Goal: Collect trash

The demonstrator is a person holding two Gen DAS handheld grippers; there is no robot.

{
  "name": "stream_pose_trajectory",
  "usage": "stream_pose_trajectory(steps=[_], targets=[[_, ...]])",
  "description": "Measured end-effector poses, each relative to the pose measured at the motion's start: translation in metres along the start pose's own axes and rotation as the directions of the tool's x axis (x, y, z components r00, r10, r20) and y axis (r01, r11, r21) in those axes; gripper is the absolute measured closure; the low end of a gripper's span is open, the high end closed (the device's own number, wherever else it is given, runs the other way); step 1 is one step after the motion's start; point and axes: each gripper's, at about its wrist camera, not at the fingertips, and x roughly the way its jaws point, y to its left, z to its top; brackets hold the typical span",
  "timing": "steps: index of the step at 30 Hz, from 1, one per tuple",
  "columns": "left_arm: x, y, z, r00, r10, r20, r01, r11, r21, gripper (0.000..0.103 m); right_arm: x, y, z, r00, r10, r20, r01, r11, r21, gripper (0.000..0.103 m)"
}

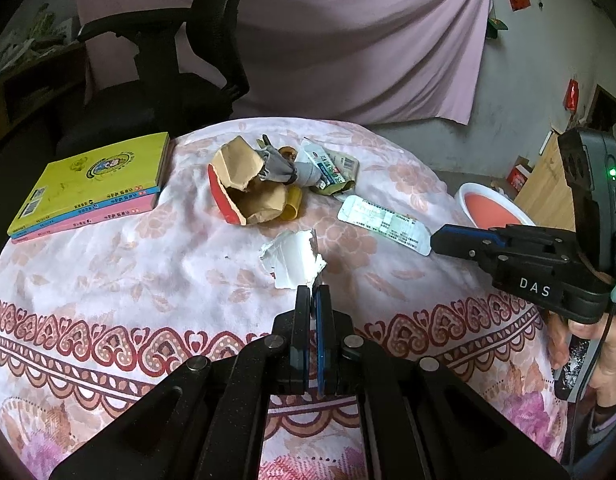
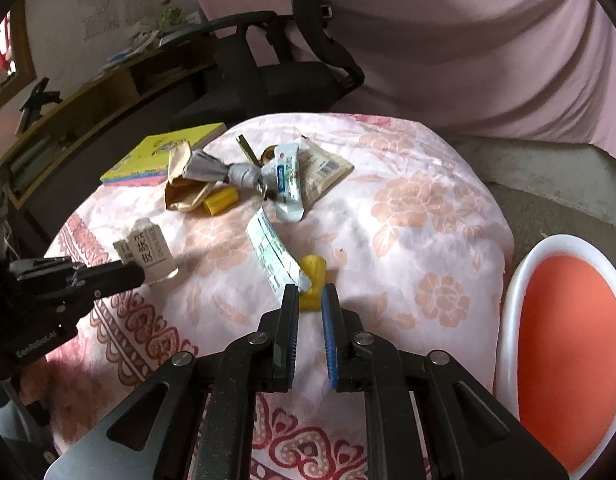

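My left gripper (image 1: 313, 290) is shut on the edge of a torn white paper box (image 1: 294, 259), which also shows in the right wrist view (image 2: 146, 254), held just above the cloth. My right gripper (image 2: 310, 294) is closed on a small yellow piece (image 2: 313, 282), beside a flat white blister pack (image 2: 274, 254). A trash pile lies farther back: a crumpled brown paper box (image 1: 248, 186), a grey wrapper (image 1: 278, 166), a white tube (image 2: 288, 178), a beige sachet (image 2: 322, 172) and a yellow cap (image 2: 221, 200).
A floral cloth covers the round table (image 1: 148, 280). Stacked books (image 1: 92, 184) lie at its left edge. A white and orange basin (image 2: 564, 344) sits low at the table's right. A black office chair (image 1: 180, 80) stands behind.
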Motion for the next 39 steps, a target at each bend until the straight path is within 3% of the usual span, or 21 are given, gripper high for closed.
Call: stream_pose_trajectory(steps=[10, 12, 13, 19, 26, 31, 39], targets=[[-0.002, 0.011, 0.004, 1.0, 0.002, 0.002, -0.002, 1.0, -0.021, 0.102, 0.021, 0.015, 0.016, 1.0, -0.005, -0.016, 0.005, 0.999, -0.036, 0.091], [-0.002, 0.013, 0.005, 1.0, 0.003, 0.002, -0.003, 1.0, -0.024, 0.102, 0.025, 0.019, 0.016, 0.999, -0.017, -0.029, 0.016, 0.999, -0.051, 0.073], [-0.002, 0.014, 0.005, 1.0, 0.003, 0.001, -0.003, 1.0, -0.027, 0.102, 0.025, 0.02, 0.015, 0.999, -0.021, -0.032, 0.019, 0.998, -0.054, 0.071], [-0.002, 0.018, 0.005, 1.0, -0.01, -0.004, 0.009, 0.999, -0.043, 0.102, 0.022, 0.011, 0.011, 0.999, -0.001, -0.037, 0.001, 1.0, -0.014, 0.071], [-0.005, 0.021, 0.006, 1.0, -0.004, 0.002, 0.004, 0.999, -0.049, 0.102, 0.013, 0.022, 0.024, 0.998, -0.008, 0.065, 0.012, 0.998, -0.067, 0.071], [-0.007, 0.03, 0.008, 1.0, 0.021, 0.006, -0.021, 0.998, -0.06, 0.102, 0.037, 0.028, 0.036, 0.999, 0.018, 0.027, -0.016, 0.996, -0.083, 0.073], [-0.008, 0.039, 0.007, 1.0, 0.02, 0.004, -0.019, 0.996, -0.088, 0.102, 0.043, 0.05, 0.029, 0.999, 0.038, -0.018, -0.04, 0.986, -0.162, 0.085]])
